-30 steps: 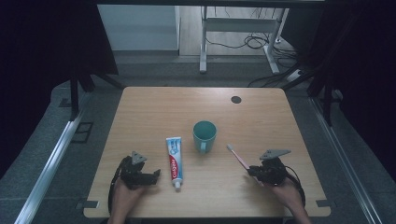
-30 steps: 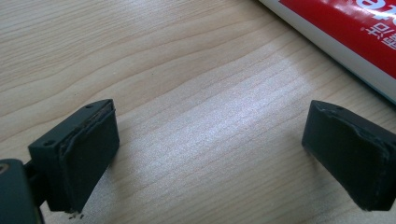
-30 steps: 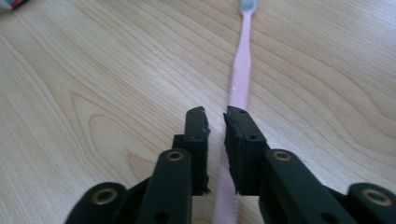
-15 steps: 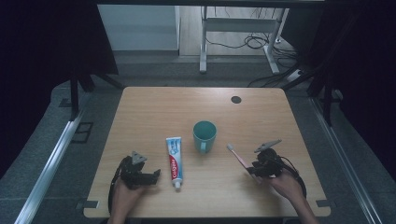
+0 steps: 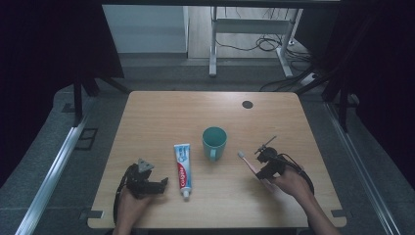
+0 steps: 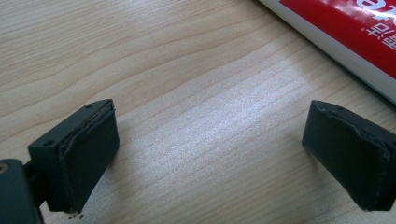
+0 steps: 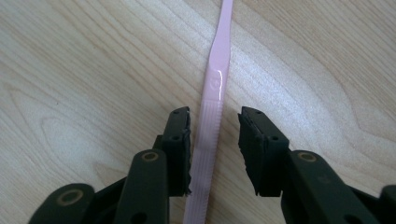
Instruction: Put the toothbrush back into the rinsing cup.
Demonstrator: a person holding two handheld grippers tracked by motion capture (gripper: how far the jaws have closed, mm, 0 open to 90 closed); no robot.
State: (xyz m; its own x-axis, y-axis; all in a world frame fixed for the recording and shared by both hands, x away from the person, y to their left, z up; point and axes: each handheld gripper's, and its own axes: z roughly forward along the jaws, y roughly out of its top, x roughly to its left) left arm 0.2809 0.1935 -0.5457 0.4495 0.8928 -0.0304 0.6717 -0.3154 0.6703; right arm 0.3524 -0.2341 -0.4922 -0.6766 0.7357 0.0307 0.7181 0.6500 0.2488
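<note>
Between the jaws of the right gripper (image 7: 214, 140) lies the handle of a pink toothbrush (image 7: 215, 88). The left pad sits close against the handle; the right pad stands off it with bare wood showing in the gap. The jaws have just been closing, with the toothbrush between them, but they do not yet clamp it: the right gripper is released, set astride the handle.

From the high view, the right gripper (image 5: 265, 161) sits at the near right of the table (image 5: 161, 112), and the toothbrush (image 5: 248, 163) lies flat with its bristle end pointing toward the mug (image 5: 214, 141), near it but apart. The toothpaste (image 5: 182, 164) lies flat just left of the mug, cap toward the person.

The left gripper (image 5: 155, 185) rests near the front edge, left of the toothpaste. Its jaws stand wide apart over bare wood, holding nothing; the toothpaste (image 6: 345, 42) crosses the far corner of its own view.

Judgement: the step in hand is the pickup of the toothbrush. The next move calls for closing the jaws fully on the handle, keeping it centred, then a clean lift. The handle is thin and flat on the wood, so low pads may scrape the table and a skewed squeeze may roll it out.
</note>
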